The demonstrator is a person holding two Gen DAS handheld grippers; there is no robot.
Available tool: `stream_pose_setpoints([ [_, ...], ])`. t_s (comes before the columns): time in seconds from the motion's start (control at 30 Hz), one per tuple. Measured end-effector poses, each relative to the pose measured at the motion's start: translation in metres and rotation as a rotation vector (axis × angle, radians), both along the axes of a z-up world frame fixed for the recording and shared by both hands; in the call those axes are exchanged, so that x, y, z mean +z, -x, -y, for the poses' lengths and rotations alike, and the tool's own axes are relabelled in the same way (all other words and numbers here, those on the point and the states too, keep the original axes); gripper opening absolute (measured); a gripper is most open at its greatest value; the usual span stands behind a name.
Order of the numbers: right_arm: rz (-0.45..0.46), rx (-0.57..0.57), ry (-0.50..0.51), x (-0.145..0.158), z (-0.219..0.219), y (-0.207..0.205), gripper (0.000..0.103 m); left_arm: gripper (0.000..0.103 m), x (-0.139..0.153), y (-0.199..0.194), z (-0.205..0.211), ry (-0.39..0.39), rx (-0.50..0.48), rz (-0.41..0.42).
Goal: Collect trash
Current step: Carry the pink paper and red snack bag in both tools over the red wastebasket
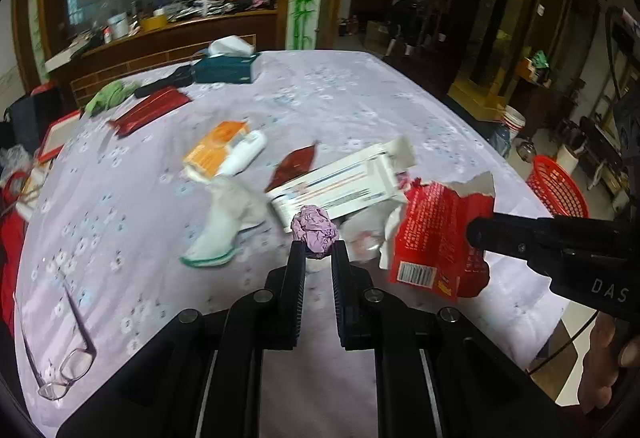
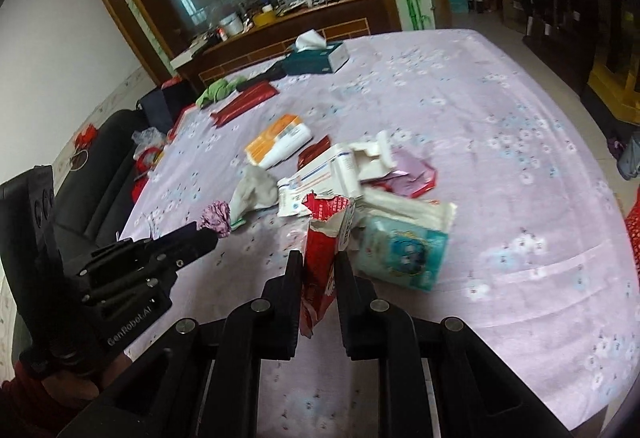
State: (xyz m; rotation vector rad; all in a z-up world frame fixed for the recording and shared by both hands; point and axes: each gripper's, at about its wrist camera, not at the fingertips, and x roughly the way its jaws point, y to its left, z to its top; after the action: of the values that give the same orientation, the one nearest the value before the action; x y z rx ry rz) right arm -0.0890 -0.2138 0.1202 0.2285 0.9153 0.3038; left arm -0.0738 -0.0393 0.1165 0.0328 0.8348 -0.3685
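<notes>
Nearest our left wrist camera, the left gripper (image 1: 318,252) has its fingers pinched on a purple wad (image 1: 314,232) of crumpled paper, held just above the cloth (image 1: 140,222). We see the same wad (image 2: 216,218) from the right wrist view, at the tip of the left gripper (image 2: 208,236).

The right gripper (image 2: 319,266) is clamped on a torn red carton (image 2: 320,258), ragged open end up. In the left view this carton (image 1: 436,234) hangs from the right gripper (image 1: 480,232), barcode at its lower edge.

Still on the cloth: a long white box (image 1: 340,182) with an open flap, an orange pack (image 1: 218,152), a grey sock (image 1: 228,222), a tissue pack (image 2: 400,242) just beside the carton. Glasses (image 1: 66,358) lie near the table's close left edge. A teal tissue box (image 1: 224,68) sits at the far side.

A red basket (image 1: 558,186) stands on the floor beyond the right table edge.
</notes>
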Motion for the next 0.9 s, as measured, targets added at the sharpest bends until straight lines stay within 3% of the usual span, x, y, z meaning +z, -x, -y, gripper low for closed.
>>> stream_pose_setpoints([
  [0.37,0.057,-0.101,0.007,0.024,0.062,0.019,0.017,0.012,0.014,-0.002,0.068,0.004,-0.1,0.023],
  [0.9,0.063,-0.361,-0.034,0.032,0.179,0.05,0.017,0.012,0.022,-0.001,0.194,-0.017,-0.352,0.028],
])
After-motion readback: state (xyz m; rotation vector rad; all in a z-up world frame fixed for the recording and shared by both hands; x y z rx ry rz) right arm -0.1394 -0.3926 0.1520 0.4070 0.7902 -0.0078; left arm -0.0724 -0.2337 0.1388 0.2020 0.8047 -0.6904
